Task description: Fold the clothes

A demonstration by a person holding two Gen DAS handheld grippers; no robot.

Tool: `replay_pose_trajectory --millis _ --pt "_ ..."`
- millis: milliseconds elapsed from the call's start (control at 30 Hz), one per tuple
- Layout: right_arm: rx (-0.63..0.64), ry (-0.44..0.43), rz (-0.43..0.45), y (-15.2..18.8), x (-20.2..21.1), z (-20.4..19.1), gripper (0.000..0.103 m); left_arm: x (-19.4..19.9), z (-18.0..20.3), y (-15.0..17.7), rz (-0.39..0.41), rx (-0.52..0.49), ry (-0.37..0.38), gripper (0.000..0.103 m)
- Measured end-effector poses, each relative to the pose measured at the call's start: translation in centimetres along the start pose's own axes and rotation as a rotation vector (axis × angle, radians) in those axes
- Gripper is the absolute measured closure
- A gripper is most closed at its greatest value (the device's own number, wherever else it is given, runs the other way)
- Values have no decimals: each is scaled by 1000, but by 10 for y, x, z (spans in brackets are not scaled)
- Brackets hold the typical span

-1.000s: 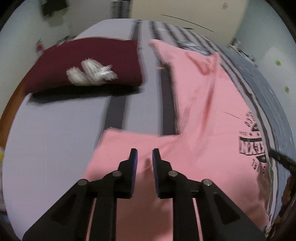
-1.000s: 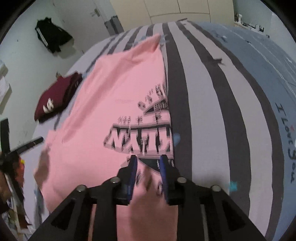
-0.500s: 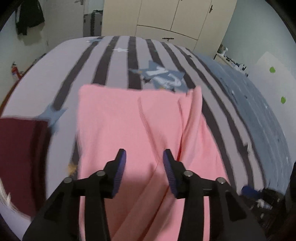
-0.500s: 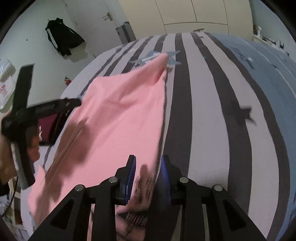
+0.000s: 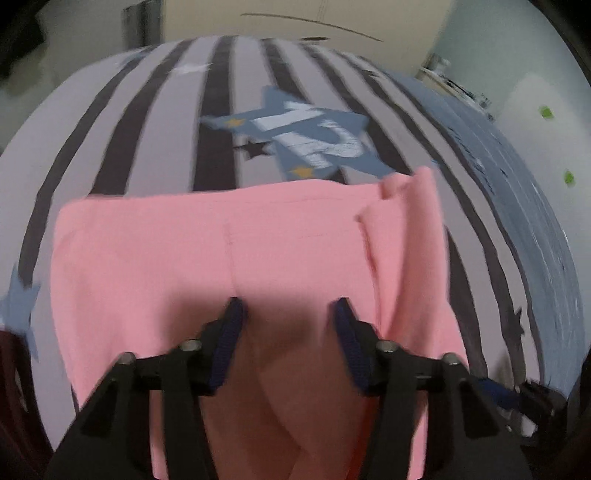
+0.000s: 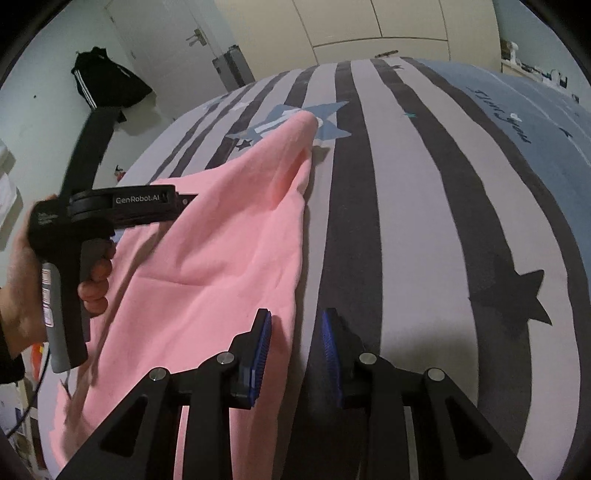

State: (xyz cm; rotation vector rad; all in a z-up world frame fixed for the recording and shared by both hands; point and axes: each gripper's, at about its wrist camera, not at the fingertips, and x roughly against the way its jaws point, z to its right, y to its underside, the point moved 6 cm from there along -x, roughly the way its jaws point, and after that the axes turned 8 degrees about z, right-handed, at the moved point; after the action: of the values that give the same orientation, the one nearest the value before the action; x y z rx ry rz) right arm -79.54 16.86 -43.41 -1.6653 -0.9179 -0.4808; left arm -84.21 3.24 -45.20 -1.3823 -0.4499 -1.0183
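A pink T-shirt (image 5: 229, 251) lies folded over on the striped bed, plain side up. My left gripper (image 5: 287, 314) is open and empty, just above the shirt's near part. In the right wrist view the shirt (image 6: 221, 258) covers the left of the bed, with one corner (image 6: 304, 123) raised at the far end. My right gripper (image 6: 295, 332) is open and empty over the shirt's right edge. The left gripper's body (image 6: 110, 206) and the hand holding it hover over the shirt's left side.
The bed cover (image 6: 424, 184) has grey and dark stripes, with a blue star patch (image 5: 306, 136) beyond the shirt. A dark red garment (image 5: 11, 369) lies at the left edge. A black jacket (image 6: 107, 81) hangs on the wall. Wardrobe doors (image 6: 369, 26) stand behind the bed.
Both grippers carried the shirt's near part over onto its far part, hiding the print. Both have opened and let go of the cloth.
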Motion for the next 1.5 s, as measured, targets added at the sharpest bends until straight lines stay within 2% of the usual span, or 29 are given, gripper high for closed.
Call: replay_pose_trajectory --millis 67,167,233,400,533,600,700,767,867,1033,1133,1200,1267,1333,1500 --pt "8 10 -14 1 -7 -1 77 0 -2 -2 12 -24 -42 101" --pt "30 29 -25 4 -14 -2 77 16 -12 -13 53 -4 -9 101" --pt "53 44 -32 6 -16 -4 77 27 -27 -25 81 1 -24 101" --pt "69 64 -30 11 -14 -6 77 42 -97 -54 107 51 -128 101" --pt "55 67 -30 13 -12 -6 77 44 -145 -50 66 74 -196 101" --pt "57 71 -30 14 -11 -6 77 42 -162 -49 67 72 -264 103" --pt "59 70 -28 14 -11 -5 77 42 -183 -50 74 165 -251 103" --pt "60 68 -28 12 -12 -4 77 44 -186 -51 81 162 -255 103" --pt "67 81 -12 7 -8 -7 77 60 -177 -49 108 188 -174 103" --pt "81 43 49 -15 7 -21 77 105 -132 -11 123 90 -66 98" --pt "110 2 63 -28 4 -36 77 120 -98 28 87 25 17 97" --pt "131 -26 57 -35 -5 -46 77 120 -83 52 60 -12 39 97" --pt "151 -44 45 -40 -16 -56 77 116 -79 77 30 -9 29 97" --pt "160 -51 20 -40 -30 -62 77 113 -85 90 23 15 -16 97" --pt "160 -2 -37 -33 -60 -57 77 113 -137 126 5 80 -184 97"
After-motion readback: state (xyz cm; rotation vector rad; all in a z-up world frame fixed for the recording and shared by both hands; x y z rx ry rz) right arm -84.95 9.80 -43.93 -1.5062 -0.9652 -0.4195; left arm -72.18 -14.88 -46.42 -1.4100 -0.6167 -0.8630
